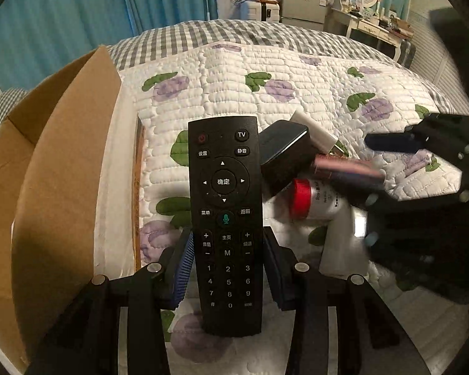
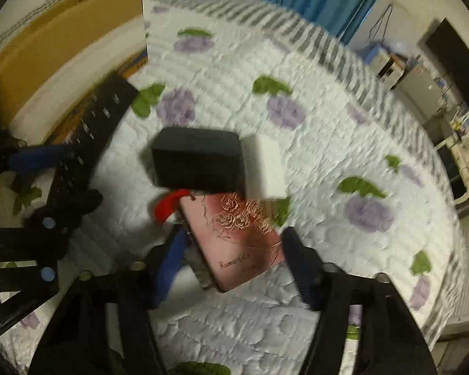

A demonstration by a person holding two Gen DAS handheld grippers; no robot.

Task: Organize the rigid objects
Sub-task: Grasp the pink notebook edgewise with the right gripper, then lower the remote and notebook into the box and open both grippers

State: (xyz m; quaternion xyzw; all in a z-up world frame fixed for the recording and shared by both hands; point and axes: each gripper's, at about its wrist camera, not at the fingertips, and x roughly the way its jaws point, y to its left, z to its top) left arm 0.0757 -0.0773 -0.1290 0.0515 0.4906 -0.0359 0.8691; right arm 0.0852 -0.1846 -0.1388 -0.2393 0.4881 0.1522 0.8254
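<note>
On the bed [image 1: 297,72] lie one black box [image 1: 281,156], one white box [image 2: 265,168] and one red-capped bottle [image 1: 312,200]. The left hand-held gripper [image 1: 226,268] clamps one remote [image 1: 225,218]; the right hand-held gripper [image 2: 234,265] flanks one pink notebook [image 2: 237,237], jaws apart. One cardboard box [image 1: 56,156] stands at nine o'clock.

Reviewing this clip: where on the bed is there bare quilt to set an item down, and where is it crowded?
Free: the quilt beyond the pile toward the checked blanket, and the strip between the cardboard box and the remote. Crowded: the cluster of black box, white block, red-capped bottle and pink case, where the right claw works.
</note>
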